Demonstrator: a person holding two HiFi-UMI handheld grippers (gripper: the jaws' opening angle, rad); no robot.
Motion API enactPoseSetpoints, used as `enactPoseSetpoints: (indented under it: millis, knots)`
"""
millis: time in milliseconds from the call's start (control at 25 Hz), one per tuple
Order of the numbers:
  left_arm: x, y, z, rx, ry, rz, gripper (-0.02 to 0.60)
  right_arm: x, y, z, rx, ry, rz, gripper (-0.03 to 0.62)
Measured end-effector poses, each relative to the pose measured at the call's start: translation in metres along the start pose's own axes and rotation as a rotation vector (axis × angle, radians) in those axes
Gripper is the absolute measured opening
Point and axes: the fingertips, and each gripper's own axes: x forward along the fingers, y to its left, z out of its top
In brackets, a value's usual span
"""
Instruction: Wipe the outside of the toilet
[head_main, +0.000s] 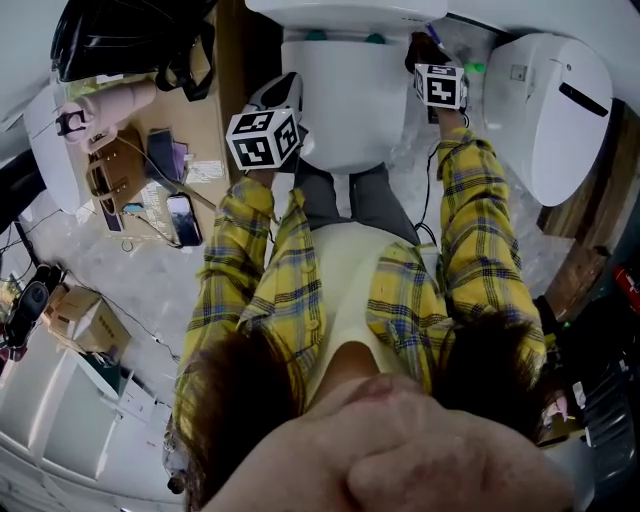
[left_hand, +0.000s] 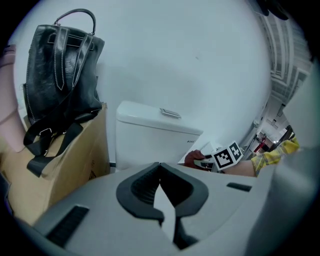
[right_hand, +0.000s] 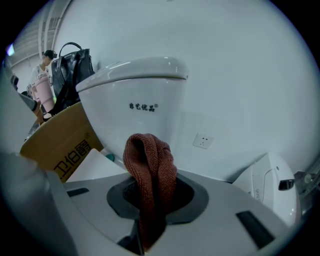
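Note:
The white toilet stands straight ahead, its tank against the wall. My right gripper is at the toilet's right side near the tank, shut on a brown cloth that bulges out above its jaws. From the right gripper view the tank is close in front of the cloth; contact cannot be told. My left gripper hovers at the left side of the toilet lid. Its jaws are shut with nothing between them. The brown cloth also shows in the left gripper view.
A cardboard box stands left of the toilet, carrying a black backpack, a phone and small items. A detached white seat unit leans at the right. A wall socket sits low behind the tank.

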Motion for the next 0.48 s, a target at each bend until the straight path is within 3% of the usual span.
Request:
enactPoseSetpoints:
  millis: [480]
  knots:
    - [-0.02,-0.013,0.02,0.018,-0.044,-0.046,0.009,-0.063,0.032,0.022,0.025,-0.114,0.053,0.083]
